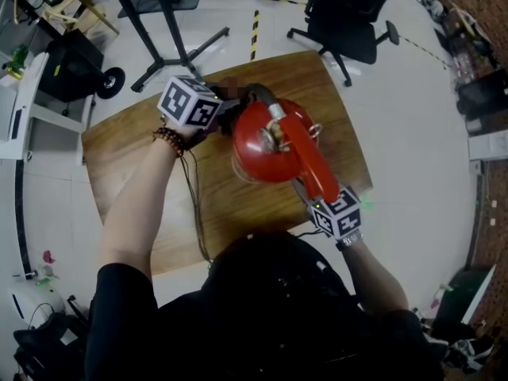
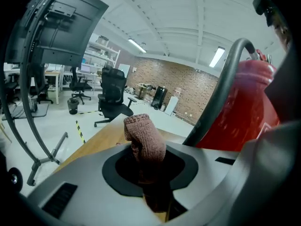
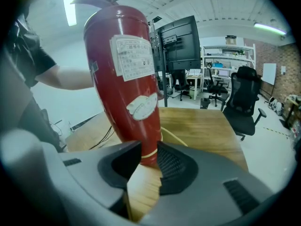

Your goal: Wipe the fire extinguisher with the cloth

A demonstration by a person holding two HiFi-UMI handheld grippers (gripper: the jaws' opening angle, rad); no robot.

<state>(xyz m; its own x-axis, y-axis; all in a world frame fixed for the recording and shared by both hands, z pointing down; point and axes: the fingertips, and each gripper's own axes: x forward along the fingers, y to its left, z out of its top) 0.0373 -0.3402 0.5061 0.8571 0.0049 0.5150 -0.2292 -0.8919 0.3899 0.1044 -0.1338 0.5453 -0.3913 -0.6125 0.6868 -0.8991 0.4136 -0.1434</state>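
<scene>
Left gripper view: left hand-held gripper (image 2: pixel 149 175) pinches the knitted cloth (image 2: pixel 143 134) beside the fire extinguisher (image 2: pixel 241 112) (right hand-held gripper (image 3: pixel 148 166) gapes at its base); wiping likely needs cloth-to-shell contact next.

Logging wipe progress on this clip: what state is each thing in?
fire extinguisher: standing on the table
cloth: bunched, clamped, sticking up beside the fire extinguisher
left gripper: shut on the cloth
right gripper: jaws apart at the fire extinguisher's base; whether they grip it is unclear
</scene>
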